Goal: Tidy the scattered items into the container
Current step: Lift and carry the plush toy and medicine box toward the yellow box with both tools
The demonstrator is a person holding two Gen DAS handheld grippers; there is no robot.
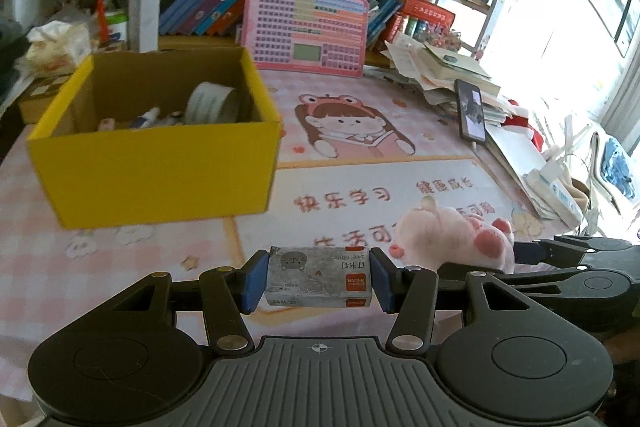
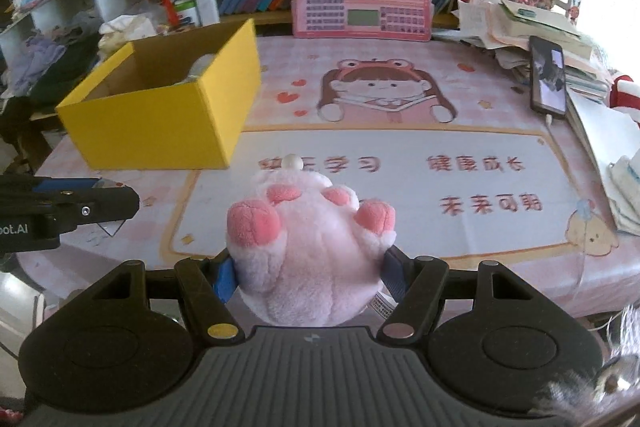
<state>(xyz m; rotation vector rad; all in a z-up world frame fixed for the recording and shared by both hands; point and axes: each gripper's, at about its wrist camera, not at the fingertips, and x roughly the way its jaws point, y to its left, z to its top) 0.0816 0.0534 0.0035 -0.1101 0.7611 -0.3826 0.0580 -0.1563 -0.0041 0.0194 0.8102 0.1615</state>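
My left gripper [image 1: 318, 277] is shut on a small grey box of staples [image 1: 320, 273], held above the pink desk mat near its front edge. My right gripper [image 2: 310, 273] is shut on a pink plush toy [image 2: 308, 243] with its pink paws facing up; the same plush toy [image 1: 452, 237] shows at the right of the left wrist view. The yellow cardboard box [image 1: 156, 163] stands open at the back left, ahead and left of both grippers, with a roll of tape [image 1: 210, 103] and small items inside. In the right wrist view the yellow box [image 2: 168, 107] is at upper left.
A pink toy keyboard tablet [image 1: 306, 27] leans against the bookshelf behind the mat. A phone [image 1: 472, 109] rests against a pile of papers and books [image 1: 444, 67] at the right. Clutter and tissues [image 1: 56, 45] sit left of the box.
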